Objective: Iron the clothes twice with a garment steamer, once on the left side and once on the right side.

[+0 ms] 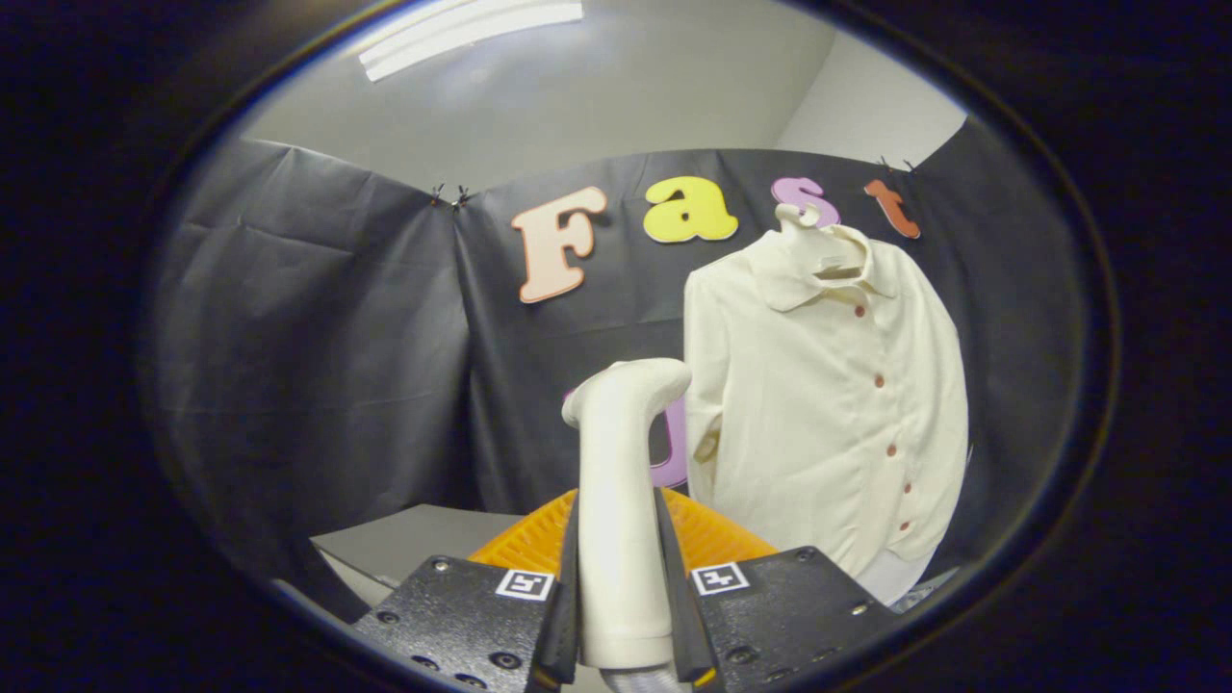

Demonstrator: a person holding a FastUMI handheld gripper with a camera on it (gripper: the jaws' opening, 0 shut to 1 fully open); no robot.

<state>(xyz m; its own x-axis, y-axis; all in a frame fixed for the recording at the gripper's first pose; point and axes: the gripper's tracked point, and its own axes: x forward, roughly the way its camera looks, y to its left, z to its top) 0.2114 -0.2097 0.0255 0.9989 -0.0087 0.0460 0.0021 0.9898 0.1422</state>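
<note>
The gripper (624,597) is pinching the steamer (621,500). Both fingers (570,597) are pressing against the sides of the steamer's white handle, one on each side, and the jaws are standing only as far apart as the handle is wide. Each finger block is carrying a small square marker (525,583) on its top face, just beside the handle.

The steamer is standing upright between the fingers. Its handle is rising straight up from the grip point, and its head is bending toward the shirt (828,404) at the top. The lower end of the handle is sitting low between the fingers; a grey ribbed hose (640,681) is showing just beneath it.

The shirt is hanging beyond the fingers, off to the right of the steamer head. It is cream-coloured, with a collar, long sleeves and a row of reddish buttons (890,449) running down the front. It is hanging on a white hanger (804,226) against the black cloth wall (318,356). The steamer head is appearing close to the shirt's nearer sleeve; whether the two are touching cannot be told.

An orange ribbed basket (717,539) is sitting just ahead of the fingers, behind the handle and below the shirt. A grey surface (404,544) is lying to the left of the basket.
</note>
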